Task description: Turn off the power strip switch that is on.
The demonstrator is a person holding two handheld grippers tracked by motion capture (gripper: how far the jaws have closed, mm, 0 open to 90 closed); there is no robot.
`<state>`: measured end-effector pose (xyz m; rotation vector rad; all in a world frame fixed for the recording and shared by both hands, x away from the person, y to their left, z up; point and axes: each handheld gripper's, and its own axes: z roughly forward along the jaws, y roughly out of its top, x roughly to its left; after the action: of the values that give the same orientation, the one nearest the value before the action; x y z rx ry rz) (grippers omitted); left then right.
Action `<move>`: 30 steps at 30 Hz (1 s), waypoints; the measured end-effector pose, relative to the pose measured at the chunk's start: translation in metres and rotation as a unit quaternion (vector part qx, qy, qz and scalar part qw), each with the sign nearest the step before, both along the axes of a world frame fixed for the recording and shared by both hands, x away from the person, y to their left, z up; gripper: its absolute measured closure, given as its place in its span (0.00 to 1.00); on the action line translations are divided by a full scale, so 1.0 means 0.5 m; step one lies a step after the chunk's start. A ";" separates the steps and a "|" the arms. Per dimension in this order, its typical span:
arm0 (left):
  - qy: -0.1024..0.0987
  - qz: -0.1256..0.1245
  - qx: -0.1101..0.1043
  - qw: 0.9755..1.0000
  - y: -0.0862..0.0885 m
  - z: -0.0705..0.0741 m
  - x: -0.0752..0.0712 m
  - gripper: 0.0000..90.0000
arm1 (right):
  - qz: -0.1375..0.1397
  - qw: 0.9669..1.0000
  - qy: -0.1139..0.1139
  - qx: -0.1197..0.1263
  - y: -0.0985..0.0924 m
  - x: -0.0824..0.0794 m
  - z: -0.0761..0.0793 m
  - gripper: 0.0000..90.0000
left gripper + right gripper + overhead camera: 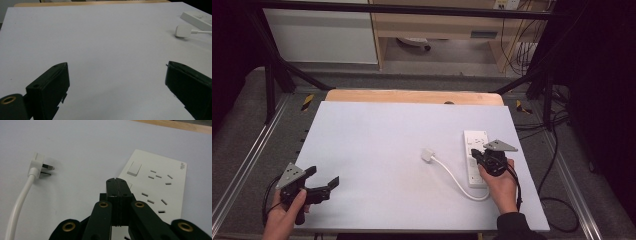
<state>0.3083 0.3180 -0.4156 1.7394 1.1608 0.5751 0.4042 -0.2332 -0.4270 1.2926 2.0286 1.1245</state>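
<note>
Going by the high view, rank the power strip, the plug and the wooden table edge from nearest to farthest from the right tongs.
1. Power strip: directly under the shut right tongs, near the mat's right side.
2. Plug: to the left of the tongs, at the end of its white cable.
3. Wooden table edge: at the far end, beyond the mat.

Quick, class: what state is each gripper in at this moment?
Left gripper: open, holding nothing, over the bare white table.
Right gripper: closed, nothing between its jaws, over the power strip.
</note>
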 end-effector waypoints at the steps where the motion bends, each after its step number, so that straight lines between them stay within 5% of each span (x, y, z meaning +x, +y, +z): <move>1: 0.000 0.000 0.000 1.000 0.000 0.000 0.000 0.06 | 0.000 1.000 0.000 -0.001 0.000 0.000 -0.001 1.00; 30: 0.001 -0.001 0.001 1.000 -0.001 -0.001 0.000 0.06 | 0.005 0.999 0.047 -0.011 -0.001 0.001 -0.013 1.00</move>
<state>0.3085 0.3174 -0.4161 1.7444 1.1594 0.5735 0.4047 -0.2335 -0.4337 1.3493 2.1122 1.0617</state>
